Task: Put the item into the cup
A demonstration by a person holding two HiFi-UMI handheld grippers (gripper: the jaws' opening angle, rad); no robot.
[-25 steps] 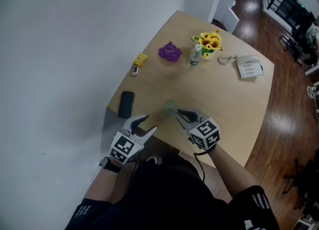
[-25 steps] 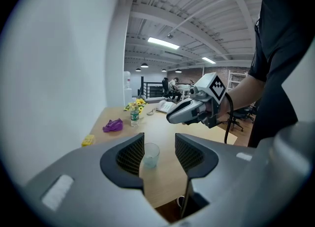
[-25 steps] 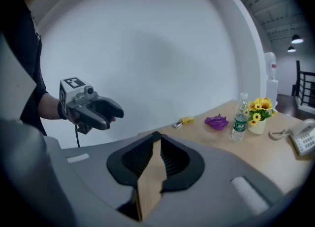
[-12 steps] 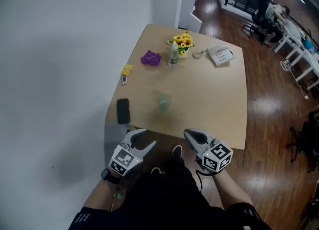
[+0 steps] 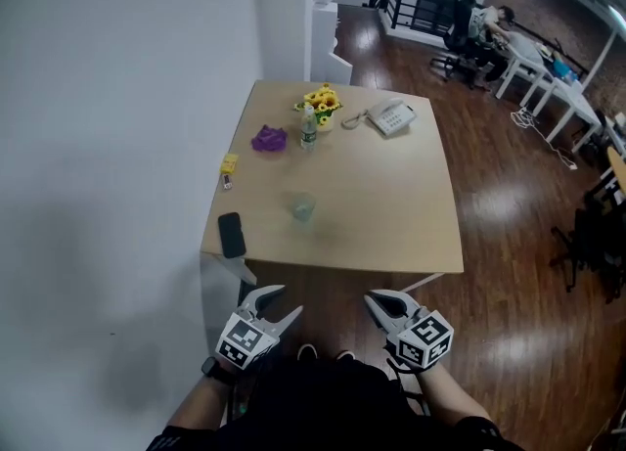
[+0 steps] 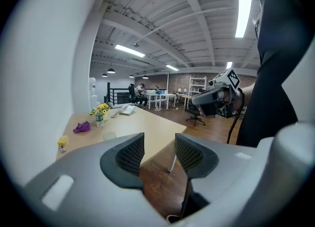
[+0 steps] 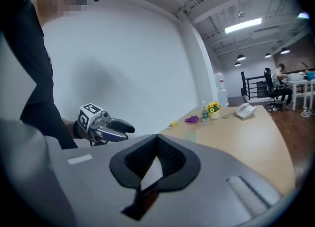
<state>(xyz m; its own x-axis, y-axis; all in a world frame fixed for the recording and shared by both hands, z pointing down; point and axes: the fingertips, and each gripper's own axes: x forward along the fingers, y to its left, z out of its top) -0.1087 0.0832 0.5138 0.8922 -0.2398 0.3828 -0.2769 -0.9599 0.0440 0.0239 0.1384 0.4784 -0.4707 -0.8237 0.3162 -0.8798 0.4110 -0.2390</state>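
Observation:
A pale green translucent cup (image 5: 301,207) stands on the wooden table (image 5: 391,214), toward its near-left part; I cannot make out what is inside it. Both grippers hang over the floor, well short of the table's near edge. My left gripper (image 5: 287,300) is open with nothing between its pads (image 6: 130,153). My right gripper (image 5: 376,298) is shut, its jaws meeting with nothing in them. The cup (image 6: 109,135) shows far off in the left gripper view and, as the cup (image 7: 190,136), in the right gripper view.
On the table lie a black phone (image 5: 230,235), a yellow item (image 5: 229,163), a purple object (image 5: 269,138), a water bottle (image 5: 308,131), sunflowers (image 5: 320,102) and a desk telephone (image 5: 391,118). A white wall runs along the left. Desks and chairs stand at the far right.
The view has pulled back from the table. Both grippers have come off the tabletop toward me, and the right gripper, earlier open beside the cup, has shut.

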